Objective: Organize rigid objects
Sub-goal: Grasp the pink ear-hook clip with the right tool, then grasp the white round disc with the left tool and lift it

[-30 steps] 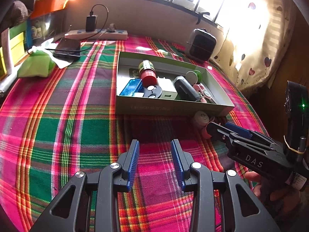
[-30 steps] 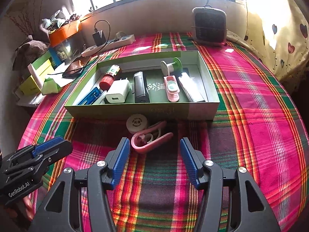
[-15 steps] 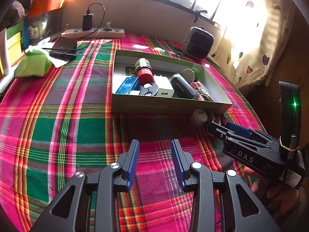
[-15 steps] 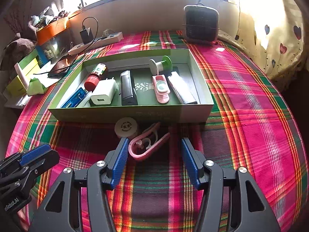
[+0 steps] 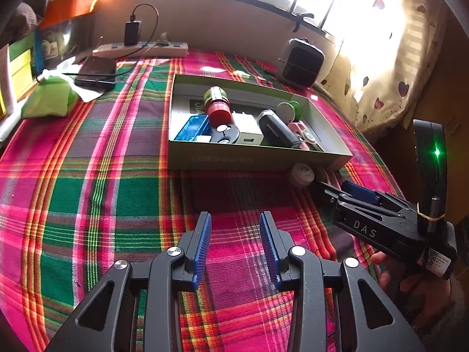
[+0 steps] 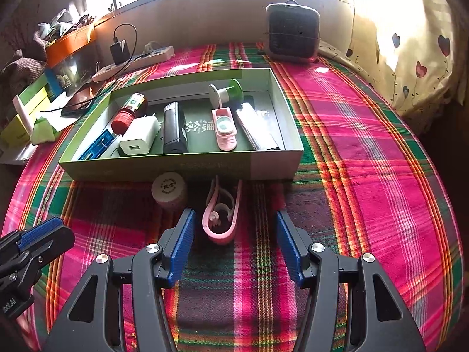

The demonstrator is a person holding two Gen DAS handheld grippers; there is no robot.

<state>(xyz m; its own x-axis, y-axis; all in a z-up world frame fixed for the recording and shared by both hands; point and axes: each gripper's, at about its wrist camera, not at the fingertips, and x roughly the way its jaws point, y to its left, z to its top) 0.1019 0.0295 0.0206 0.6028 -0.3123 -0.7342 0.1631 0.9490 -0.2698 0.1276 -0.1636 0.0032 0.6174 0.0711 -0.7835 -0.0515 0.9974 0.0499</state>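
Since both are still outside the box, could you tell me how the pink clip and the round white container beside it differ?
The pink clip is an open, looped shape lying flat on the cloth; the round white container is a solid squat cylinder standing with its printed top up. The pink clip lies between the open fingers of the right claw; the round white container sits just outside them, to their left. Both rest on the plaid cloth right in front of the box.

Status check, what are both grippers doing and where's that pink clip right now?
Left gripper open, empty, over bare cloth. Right gripper open, pink clip between its fingers, untouched. Clip outside the box; white round cap close beside it.
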